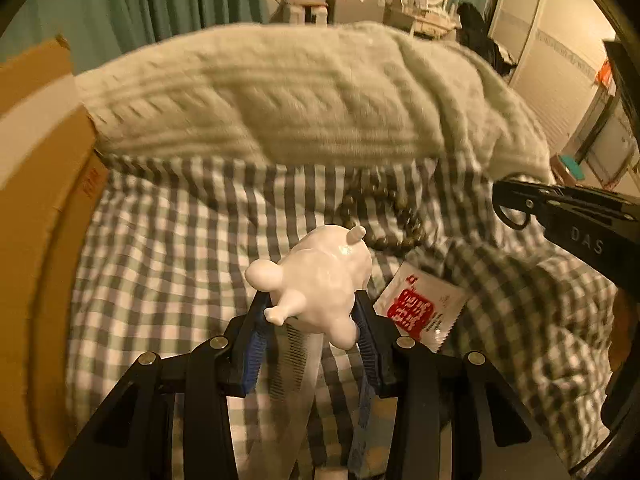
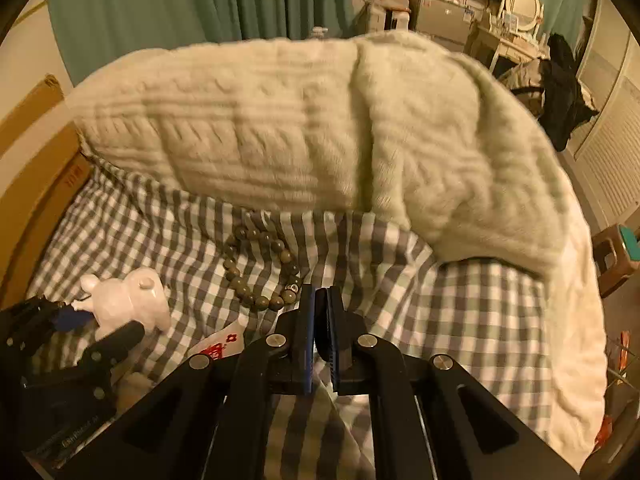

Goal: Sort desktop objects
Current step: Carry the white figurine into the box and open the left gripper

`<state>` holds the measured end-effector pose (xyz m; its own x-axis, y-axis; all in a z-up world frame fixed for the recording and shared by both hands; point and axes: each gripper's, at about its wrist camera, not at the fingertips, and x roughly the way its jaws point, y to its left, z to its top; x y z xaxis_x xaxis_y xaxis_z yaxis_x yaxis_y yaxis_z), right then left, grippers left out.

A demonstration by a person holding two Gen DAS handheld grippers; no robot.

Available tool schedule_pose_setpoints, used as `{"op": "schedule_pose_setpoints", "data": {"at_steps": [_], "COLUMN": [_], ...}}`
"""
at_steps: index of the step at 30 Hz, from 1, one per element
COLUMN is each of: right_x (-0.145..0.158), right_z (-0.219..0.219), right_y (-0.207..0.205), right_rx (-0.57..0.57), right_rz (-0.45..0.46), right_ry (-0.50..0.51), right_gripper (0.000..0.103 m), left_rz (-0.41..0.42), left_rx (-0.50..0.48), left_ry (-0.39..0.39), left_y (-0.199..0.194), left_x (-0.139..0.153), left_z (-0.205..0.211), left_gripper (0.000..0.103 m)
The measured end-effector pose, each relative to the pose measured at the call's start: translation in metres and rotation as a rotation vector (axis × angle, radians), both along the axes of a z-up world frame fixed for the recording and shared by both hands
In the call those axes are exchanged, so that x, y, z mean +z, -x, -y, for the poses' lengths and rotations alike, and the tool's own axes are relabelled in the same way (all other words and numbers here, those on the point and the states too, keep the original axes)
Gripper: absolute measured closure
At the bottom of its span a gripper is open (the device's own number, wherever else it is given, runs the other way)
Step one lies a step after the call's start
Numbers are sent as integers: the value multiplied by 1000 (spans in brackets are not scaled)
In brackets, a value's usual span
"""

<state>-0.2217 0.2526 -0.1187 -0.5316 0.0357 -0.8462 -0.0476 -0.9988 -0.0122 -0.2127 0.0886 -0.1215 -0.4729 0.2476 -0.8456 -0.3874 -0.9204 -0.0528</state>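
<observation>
My left gripper [image 1: 310,300] is shut on a white ceramic animal figurine [image 1: 320,276] and holds it above the checked cloth [image 1: 168,248]. The figurine also shows in the right wrist view [image 2: 128,300], at the left, between the left gripper's fingers. A string of dark green beads [image 2: 260,268] lies on the cloth just ahead of my right gripper [image 2: 320,296], which is shut and empty. The beads show in the left wrist view [image 1: 384,216] beyond the figurine. A white and red sachet [image 1: 420,304] lies to the right of the figurine and shows partly in the right wrist view [image 2: 218,346].
A cream cable-knit sweater [image 1: 300,96] lies bunched across the far side of the cloth [image 2: 320,128]. A brown cardboard box [image 1: 36,184] stands along the left edge. A comb [image 1: 292,356] lies under the left gripper. Room furniture stands behind.
</observation>
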Motion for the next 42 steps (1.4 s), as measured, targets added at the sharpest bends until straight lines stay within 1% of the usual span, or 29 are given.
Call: {"op": "schedule_pose_setpoints", "data": {"at_steps": [3,6,9,12,14,16,20,23,25,28,31,36,38,39,40,41,42], "right_x": [20,48,72,97,116,138,174,197,208,214,209,177,166,160,157,154,152], "right_z": [0,4,20,38,50,67,107,144,171,213,257,313,321,323,323,321,318], "right_y": [-11,-23,-24,-36,-41,-47,-57,-61,-59,-54,-44,-24,-18,-14,-13,-13,-13], "right_rx": [3,14,34,56,72,102,172,237,282,353,426,496,503,513,519,516,505], "right_rz": [-33,-66,-99,-146,-179,-217,-279,-312,-321,-318,-298,-229,-214,-212,-209,-211,-218], "right_ry": [6,20,16,8,12,14,28,60,96,143,180,207,217,240,254,260,259], "right_gripper": [98,98,98,98,98,98,98,98,98,98,98,98,98,96,94,84,71], "left_rz": [-31,-65,-114,-161,-195,-219,-289,-318,-322,-333,-322,-278,-253,-244,-239,-230,-224], "left_rx": [5,6,1,6,21,40,104,177,215,279,336,398,410,414,417,423,426], "left_ry": [-23,-38,-54,-87,-110,-123,-155,-153,-144,-113,-96,-70,-67,-65,-65,-67,-70], "left_y": [-9,-14,-22,-22,-26,-26,-28,-27,-25,-19,-13,-1,6,7,7,9,9], "left_x": [19,41,67,94,116,133,175,194,201,201,195,169,155,149,146,142,142], "left_z": [7,14,18,15,27,37,81,118,144,186,219,262,268,269,270,272,274], "left_gripper": [61,61,61,61,61,61,61,61,61,61,61,61,61,61,59,48,38]}}
